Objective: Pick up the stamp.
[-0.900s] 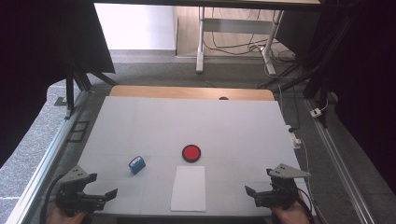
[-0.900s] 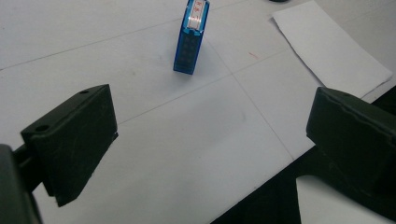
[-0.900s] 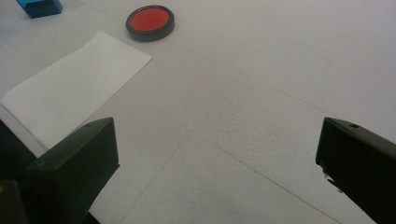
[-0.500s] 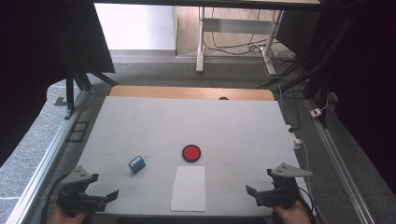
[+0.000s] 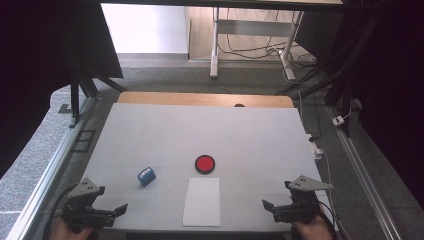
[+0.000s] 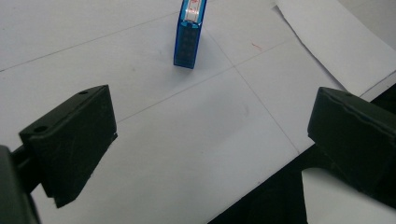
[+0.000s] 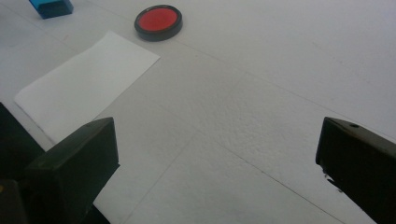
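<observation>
Down at the near edge of the table (image 5: pixel 150 125), both grippers sit low at opposite corners, each in a hand that enters from the bottom of the high view. At the near left corner, the left gripper (image 5: pixel 119 210) has its jaws spread wide with nothing between them; in its own view bare tabletop lies between the two black jaws, and the blue block (image 6: pixel 189 35) stands ahead of them, apart from both. At the near right corner, the right gripper (image 5: pixel 269 206) is likewise spread wide and empty, with plain table surface between its jaws in its own view. From above, the blue block (image 5: pixel 146 176) sits left of centre, nearer the left gripper than the right. A red disc (image 5: pixel 205 163) with a dark rim lies near the middle, right of the block and apart from it. Just in front of the disc, a white sheet (image 5: pixel 202 201) lies flat and reaches almost to the near edge, between the two grippers. In the right gripper view the sheet (image 7: pixel 88 88) and the disc (image 7: pixel 158 21) lie ahead to the left.
</observation>
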Motion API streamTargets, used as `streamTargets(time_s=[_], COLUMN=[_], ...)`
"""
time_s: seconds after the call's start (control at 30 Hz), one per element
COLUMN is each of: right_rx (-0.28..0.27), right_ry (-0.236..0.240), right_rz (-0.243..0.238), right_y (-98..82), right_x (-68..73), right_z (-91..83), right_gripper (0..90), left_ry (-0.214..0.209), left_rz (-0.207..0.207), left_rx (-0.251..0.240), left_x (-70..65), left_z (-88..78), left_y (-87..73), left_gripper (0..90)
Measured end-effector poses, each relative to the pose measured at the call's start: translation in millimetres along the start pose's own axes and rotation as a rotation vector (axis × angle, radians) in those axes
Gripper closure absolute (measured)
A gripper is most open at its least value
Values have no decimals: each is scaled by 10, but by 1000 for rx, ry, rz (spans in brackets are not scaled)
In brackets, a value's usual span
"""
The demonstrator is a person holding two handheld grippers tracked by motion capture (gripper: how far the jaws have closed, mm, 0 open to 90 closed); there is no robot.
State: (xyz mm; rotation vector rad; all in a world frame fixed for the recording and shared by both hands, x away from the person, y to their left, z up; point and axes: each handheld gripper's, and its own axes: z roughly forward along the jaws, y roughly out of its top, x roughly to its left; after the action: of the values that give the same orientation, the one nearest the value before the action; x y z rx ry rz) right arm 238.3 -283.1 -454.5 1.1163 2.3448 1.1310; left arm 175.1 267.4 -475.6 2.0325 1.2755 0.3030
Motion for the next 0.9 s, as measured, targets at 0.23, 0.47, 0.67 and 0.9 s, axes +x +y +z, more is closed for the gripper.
streamTargets(time_s=[0.23,0.47,0.67,0.9], right_rx=[2,6,7,12], right_ry=[-1,-8,-5,-12], right_rz=[-5,-16,-22,-25], right_y=[2,2,2,4], right_x=[8,16,24,31], right_z=[5,5,7,17], right_gripper=[0,0,0,0], left_ry=[18,19,3,-18], left_rz=[20,29,40,53], left_rx=[19,-14,-40,-49], left_x=[-36,-29,-13,-2], left_z=[17,8,3,42], left_y=[16,41,73,138], left_gripper=[0,0,0,0])
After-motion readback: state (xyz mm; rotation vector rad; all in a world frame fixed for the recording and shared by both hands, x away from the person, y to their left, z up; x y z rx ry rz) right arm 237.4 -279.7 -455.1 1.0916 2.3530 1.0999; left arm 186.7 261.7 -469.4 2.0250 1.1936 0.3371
